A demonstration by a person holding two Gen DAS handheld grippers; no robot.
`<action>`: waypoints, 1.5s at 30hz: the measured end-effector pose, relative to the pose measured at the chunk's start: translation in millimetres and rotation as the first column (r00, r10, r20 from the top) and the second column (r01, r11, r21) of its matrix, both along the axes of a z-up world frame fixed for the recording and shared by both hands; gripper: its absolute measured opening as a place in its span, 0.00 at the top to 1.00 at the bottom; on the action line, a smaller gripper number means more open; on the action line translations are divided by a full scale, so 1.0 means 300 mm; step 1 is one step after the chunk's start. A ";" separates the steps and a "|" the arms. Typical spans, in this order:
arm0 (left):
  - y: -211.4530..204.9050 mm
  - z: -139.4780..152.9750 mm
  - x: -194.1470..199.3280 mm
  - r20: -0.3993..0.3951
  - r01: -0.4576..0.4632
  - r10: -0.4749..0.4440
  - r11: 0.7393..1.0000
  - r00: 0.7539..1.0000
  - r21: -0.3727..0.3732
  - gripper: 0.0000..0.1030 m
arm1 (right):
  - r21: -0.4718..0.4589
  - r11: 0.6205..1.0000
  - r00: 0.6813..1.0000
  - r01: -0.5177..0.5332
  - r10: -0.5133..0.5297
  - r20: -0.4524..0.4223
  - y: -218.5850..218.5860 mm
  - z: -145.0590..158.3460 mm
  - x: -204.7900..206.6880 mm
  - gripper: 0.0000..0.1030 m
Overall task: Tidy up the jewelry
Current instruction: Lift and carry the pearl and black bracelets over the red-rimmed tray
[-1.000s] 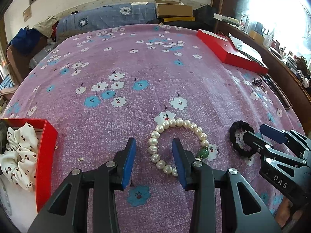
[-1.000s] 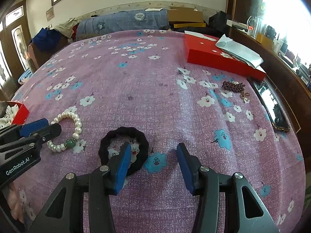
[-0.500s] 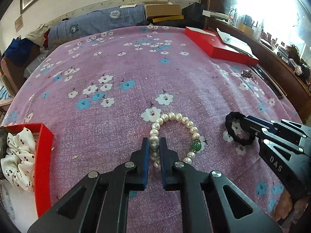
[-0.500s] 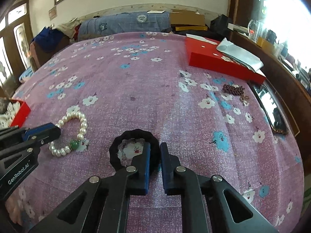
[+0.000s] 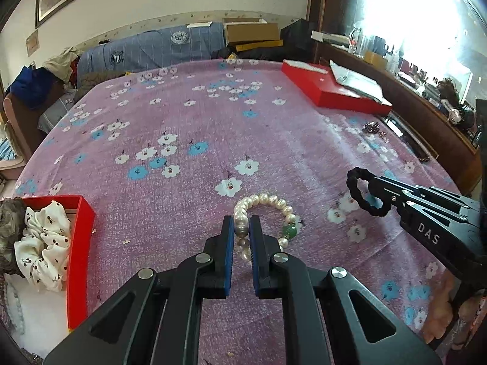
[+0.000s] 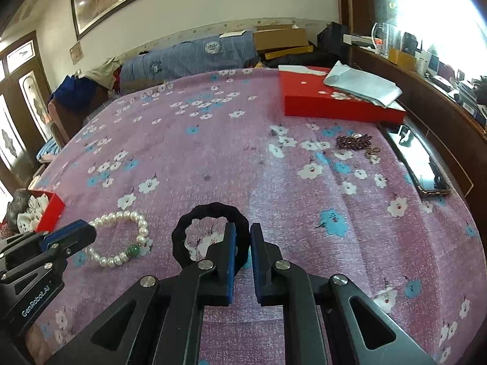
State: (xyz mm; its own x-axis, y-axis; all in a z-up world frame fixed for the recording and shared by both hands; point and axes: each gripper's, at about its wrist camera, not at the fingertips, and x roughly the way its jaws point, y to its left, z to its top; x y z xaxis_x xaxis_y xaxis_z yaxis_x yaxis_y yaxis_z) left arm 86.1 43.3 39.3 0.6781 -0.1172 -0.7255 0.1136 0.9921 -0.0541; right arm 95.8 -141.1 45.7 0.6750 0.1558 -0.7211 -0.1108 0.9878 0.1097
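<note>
Now the left gripper (image 5: 242, 232) is clamped on the pearl bracelet (image 5: 264, 201), whose loop extends ahead over the floral bedspread (image 5: 213, 127). Just beside it, the right gripper (image 6: 242, 238) pinches the black hair tie (image 6: 194, 216).

Pearl bracelet (image 5: 268, 210), black scrunchie (image 6: 210, 234) on floral bedspread (image 5: 213, 127).

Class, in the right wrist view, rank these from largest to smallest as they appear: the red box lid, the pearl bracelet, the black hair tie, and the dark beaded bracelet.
1. red box lid
2. black hair tie and pearl bracelet: they look alike, so no ranking between them; both lie nearest the camera.
3. dark beaded bracelet, though it lies farther away.
</note>
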 end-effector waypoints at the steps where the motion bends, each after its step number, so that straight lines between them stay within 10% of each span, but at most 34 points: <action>1: 0.000 0.007 -0.004 0.004 0.000 0.000 1.000 1.000 -0.006 0.91 | 0.001 1.000 1.000 0.008 -0.008 0.005 -0.006 0.006 -0.003 0.91; 21: -0.027 0.255 -0.356 0.139 0.043 -0.042 0.999 0.989 -0.004 0.91 | 0.029 1.000 1.000 -0.006 0.005 0.022 0.043 0.077 -0.096 0.91; 45: 0.206 0.324 -0.649 0.166 -0.170 0.164 0.985 0.972 0.025 0.91 | 0.018 0.979 0.975 -0.203 0.200 0.099 0.267 0.233 -0.478 0.90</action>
State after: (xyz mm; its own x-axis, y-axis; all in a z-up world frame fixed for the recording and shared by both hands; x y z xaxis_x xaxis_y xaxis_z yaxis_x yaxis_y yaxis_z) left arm -108.7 105.0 136.4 0.7953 0.0339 -0.6053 -0.0496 0.9987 -0.0091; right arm -47.5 -61.0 115.6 0.6939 0.3143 -0.6478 -0.3184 0.9409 0.1155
